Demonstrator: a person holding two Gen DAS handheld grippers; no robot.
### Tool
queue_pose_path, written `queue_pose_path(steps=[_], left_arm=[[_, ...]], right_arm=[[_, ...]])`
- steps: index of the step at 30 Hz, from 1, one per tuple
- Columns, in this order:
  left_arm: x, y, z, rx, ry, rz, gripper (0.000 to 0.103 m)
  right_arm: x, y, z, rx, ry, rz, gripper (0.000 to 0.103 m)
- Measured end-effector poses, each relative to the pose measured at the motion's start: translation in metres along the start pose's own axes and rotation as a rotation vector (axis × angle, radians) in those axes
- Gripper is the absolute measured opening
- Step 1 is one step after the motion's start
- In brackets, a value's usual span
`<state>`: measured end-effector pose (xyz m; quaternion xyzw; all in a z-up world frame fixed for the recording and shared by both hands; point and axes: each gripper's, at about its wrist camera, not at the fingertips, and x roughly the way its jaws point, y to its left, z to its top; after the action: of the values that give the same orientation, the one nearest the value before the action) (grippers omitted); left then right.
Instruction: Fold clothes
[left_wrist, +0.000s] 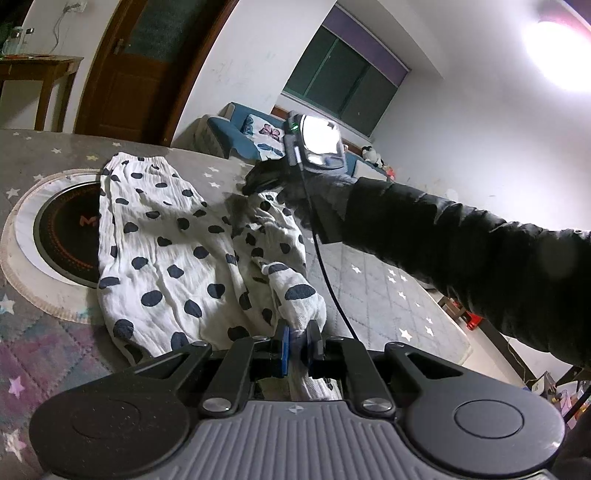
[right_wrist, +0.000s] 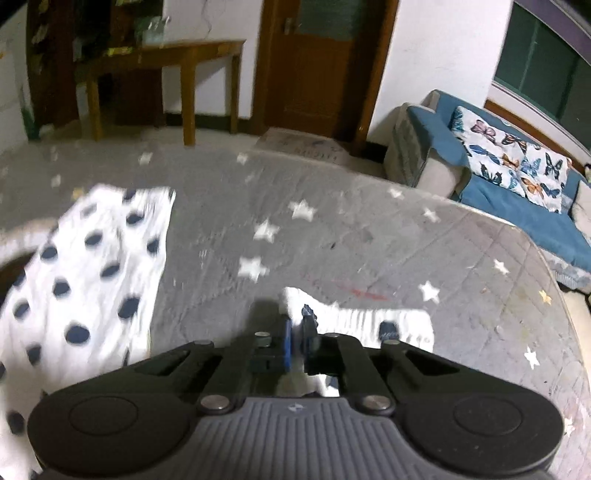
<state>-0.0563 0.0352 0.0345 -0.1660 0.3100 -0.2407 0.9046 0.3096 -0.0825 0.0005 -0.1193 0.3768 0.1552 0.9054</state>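
The work surface is a grey quilted cloth (left_wrist: 376, 295) printed with white stars, stitched in a diamond grid. At 9 o'clock in the left wrist view a round black glass hotplate (left_wrist: 68, 236) sits in a circular cut-out edged with pale trim. A brown wooden door (right_wrist: 314, 62) and a wooden side table (right_wrist: 166, 70) stand at 12 o'clock in the right wrist view; a blue sofa (right_wrist: 517, 199) with butterfly-print cushions lies at 2 o'clock.

The garment (left_wrist: 166, 251) is white crinkled fabric with dark navy blotch-shaped spots and an elasticated gathered hem at its far end. It lies on the cloth from 10 o'clock toward centre, partly overlapping the hotplate rim.

Left gripper (left_wrist: 297, 345): jaws clenched on a bunched, rope-like twist of the garment, fabric pinched between the blue pads.

Right gripper (right_wrist: 300, 343): jaws closed on a white fabric edge with a navy spot; this view is motion-blurred. In the left wrist view the same tool, held by a black-gloved hand (left_wrist: 314, 195) in a glossy black sleeve, meets the garment at 12 o'clock.
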Motion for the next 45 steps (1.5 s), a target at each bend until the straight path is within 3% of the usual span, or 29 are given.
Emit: queue_pose_path(steps=[7, 14, 26, 31, 35, 45], left_arm=[[-0.013, 0.005, -0.001, -0.006, -0.034, 0.002, 0.010], [-0.024, 0.018, -0.006, -0.047, -0.051, 0.039, 0.010], [-0.029, 0.050, -0.011, -0.138, -0.041, 0.112, 0.010], [-0.027, 0.056, -0.014, -0.160, -0.023, 0.137, 0.010], [-0.029, 0.054, -0.015, -0.156, -0.020, 0.141, 0.011], [-0.036, 0.043, -0.015, -0.117, -0.022, 0.189, 0.013]], right_arm=[[-0.045, -0.006, 0.053, 0.104, -0.142, 0.059, 0.004], [-0.052, 0.033, 0.094, 0.096, -0.219, 0.137, 0.004], [0.010, 0.139, 0.109, -0.023, -0.154, 0.225, 0.004], [0.022, 0.162, 0.103, -0.044, -0.122, 0.293, 0.009], [0.009, 0.152, 0.101, -0.055, -0.128, 0.323, 0.018], [-0.009, 0.076, 0.080, -0.058, -0.089, 0.238, 0.018]])
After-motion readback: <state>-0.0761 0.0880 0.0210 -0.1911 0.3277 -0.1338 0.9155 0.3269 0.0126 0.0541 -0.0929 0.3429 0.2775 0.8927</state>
